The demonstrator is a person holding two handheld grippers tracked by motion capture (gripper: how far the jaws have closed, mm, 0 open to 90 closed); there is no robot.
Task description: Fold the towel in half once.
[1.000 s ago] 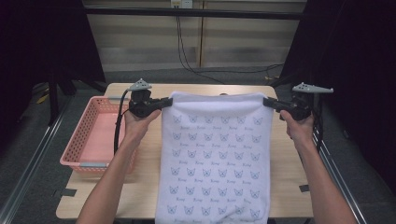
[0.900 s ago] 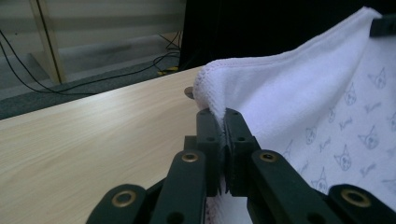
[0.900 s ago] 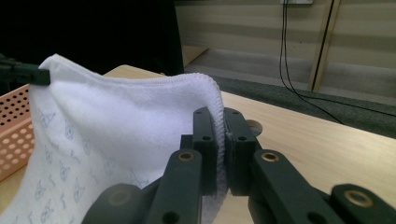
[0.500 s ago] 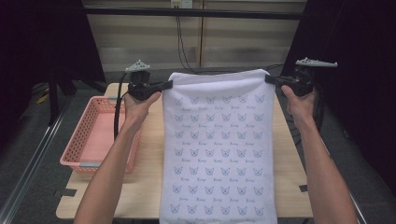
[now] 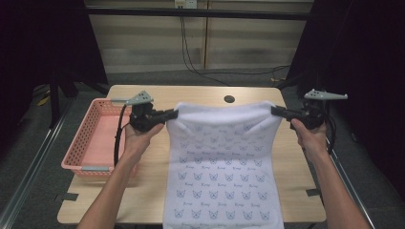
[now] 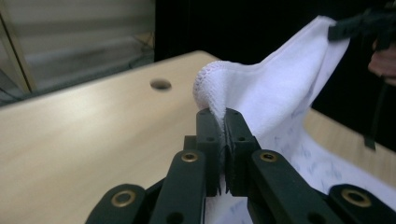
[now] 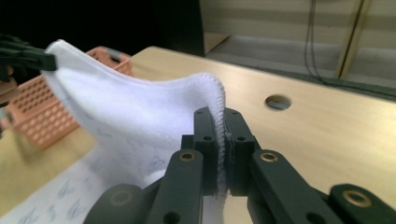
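Note:
A white towel (image 5: 222,162) printed with small blue motifs hangs stretched between my two grippers above the wooden table (image 5: 200,95), its lower part lying on the table and reaching the near edge. My left gripper (image 5: 173,113) is shut on the towel's far left corner (image 6: 219,93). My right gripper (image 5: 275,110) is shut on the far right corner (image 7: 212,93). In each gripper view the black jaws pinch the stitched hem. The top edge sags slightly between the two corners.
A pink plastic basket (image 5: 90,143) stands at the table's left edge, beside my left forearm. A round cable hole (image 5: 229,99) lies in the table behind the towel. Dark curtains flank the table on both sides.
Both grippers have come down and toward me with the towel corners. More of the towel now lies on the table, and its top edge sags.

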